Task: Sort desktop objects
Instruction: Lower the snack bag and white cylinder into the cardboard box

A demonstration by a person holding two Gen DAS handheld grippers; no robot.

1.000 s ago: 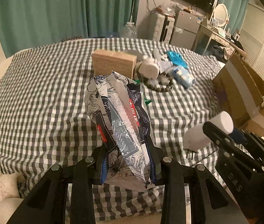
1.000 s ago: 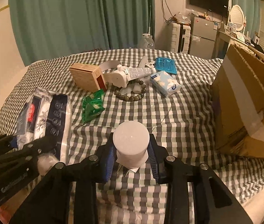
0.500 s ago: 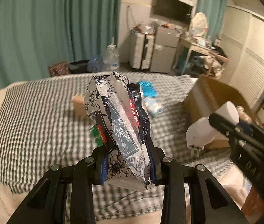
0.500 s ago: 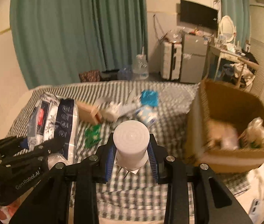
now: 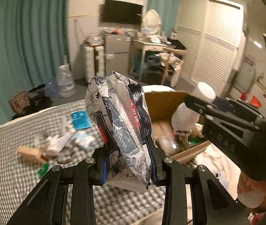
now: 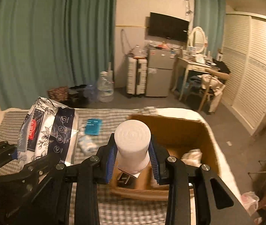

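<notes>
the left gripper squeezes a crinkly flowery plastic bag; the right gripper squeezes a white round plug above the brown cardboard box. small things on the checked cloth past the jaws are left.

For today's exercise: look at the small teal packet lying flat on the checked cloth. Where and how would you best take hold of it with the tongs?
Probably by a long edge of the teal packet, coming from above with the tips angled low: it lies flat and thin on the checked cloth, so only an edge offers purchase. Both the left tongs and the right tongs are already full.
</notes>
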